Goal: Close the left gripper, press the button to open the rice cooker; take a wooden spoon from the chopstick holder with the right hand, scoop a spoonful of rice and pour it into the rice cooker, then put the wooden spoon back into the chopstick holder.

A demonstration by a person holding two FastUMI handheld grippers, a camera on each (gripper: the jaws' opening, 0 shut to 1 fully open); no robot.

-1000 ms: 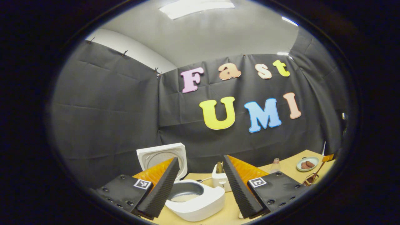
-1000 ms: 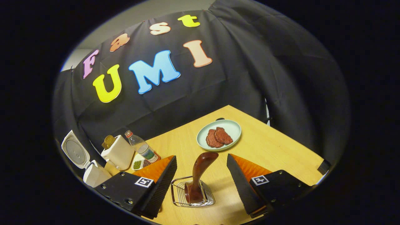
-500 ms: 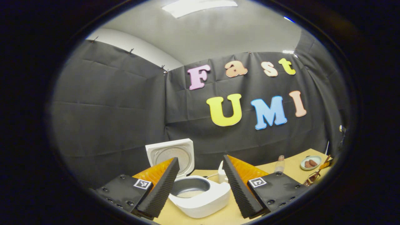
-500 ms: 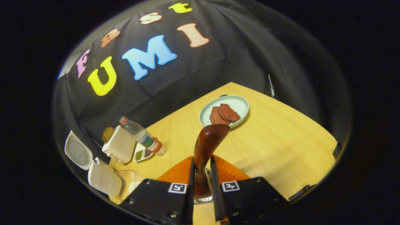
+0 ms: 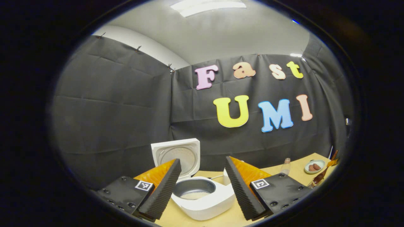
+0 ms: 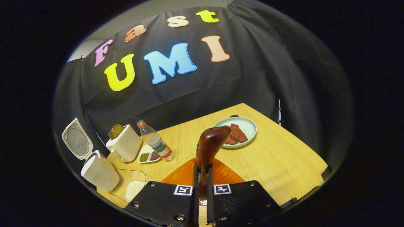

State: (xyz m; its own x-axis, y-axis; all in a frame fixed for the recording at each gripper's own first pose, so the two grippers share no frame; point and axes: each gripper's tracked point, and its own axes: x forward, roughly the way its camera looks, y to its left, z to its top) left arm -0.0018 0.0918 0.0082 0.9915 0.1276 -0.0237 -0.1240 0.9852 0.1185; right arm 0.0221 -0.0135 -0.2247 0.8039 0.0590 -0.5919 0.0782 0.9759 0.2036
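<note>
step: spoon taken, scoop next | right tool [image 6: 202, 192] clamped on spoon [image 6: 210, 145], lower centre; bowl end hidden | left tool [image 5: 202, 186] spread wide, holding nothing | cooker [image 5: 202, 197] lid up, bottom centre | next: likely swing to rice [image 6: 134, 190], lower left; dip, then carry level to cooker

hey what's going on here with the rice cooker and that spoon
A person is working two handheld tongs at a wooden table. The right tongs are shut on the handle of a wooden spoon, holding it above the table. The left tongs hang open in front of the rice cooker, whose lid already stands up. A clear container of rice sits beside the cooker; no scoop is visible yet.
</note>
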